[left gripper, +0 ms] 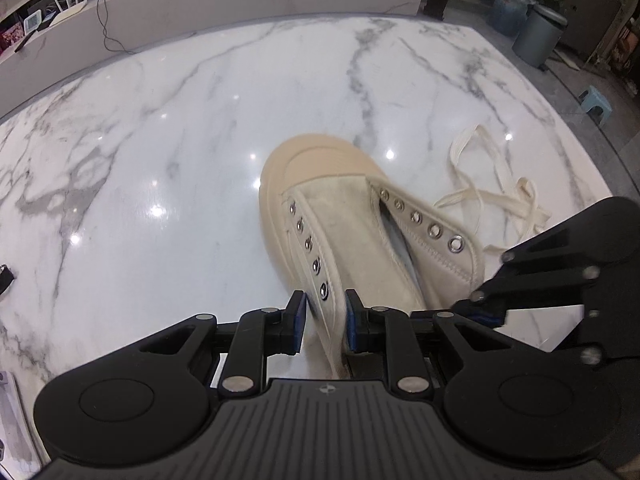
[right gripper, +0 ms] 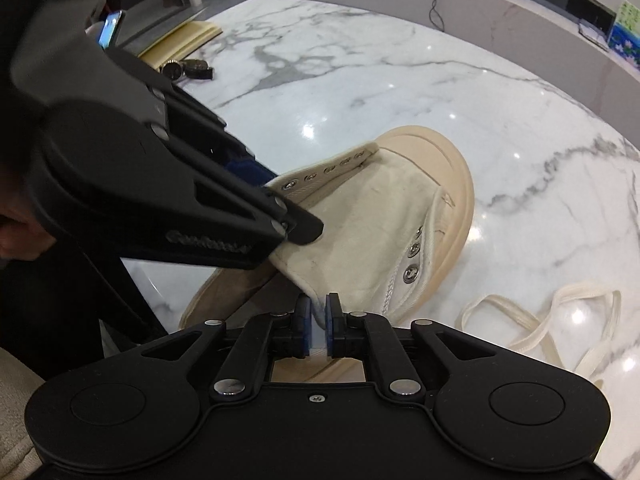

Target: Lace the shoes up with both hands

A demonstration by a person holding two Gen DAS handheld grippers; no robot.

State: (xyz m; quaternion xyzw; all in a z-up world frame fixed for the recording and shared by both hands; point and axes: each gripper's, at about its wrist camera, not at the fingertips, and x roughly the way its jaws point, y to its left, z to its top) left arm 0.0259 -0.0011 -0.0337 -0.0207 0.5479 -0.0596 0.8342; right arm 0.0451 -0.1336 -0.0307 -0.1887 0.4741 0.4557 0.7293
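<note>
The left gripper has its jaws part-way closed over the left eyelet flap of the shoe, blue pads on either side of the canvas right by the top eyelet, and they look to be pinching it. The right gripper sits on the opposite flap's edge, its jaws a narrow slit with the thin canvas rim between the pads; whether they bite or merely bracket it, I cannot tell for sure, though it reads as a light grip.

Out from there, the shoe lies on the marble table, toe cap pointing away, tongue exposed, every eyelet empty. The lace lies in a loose heap on the marble just beside the shoe on the right gripper's side, touched by neither tool.

Handling-wise, I judge the canvas upper soft and floppy, so it folds where it's pinched; the rubber sole and toe are stiffer. The shoe looks light enough to skid on that glossy top. The flat lace is limp and thin, best taken near its tip, which I can't pick out here.
</note>
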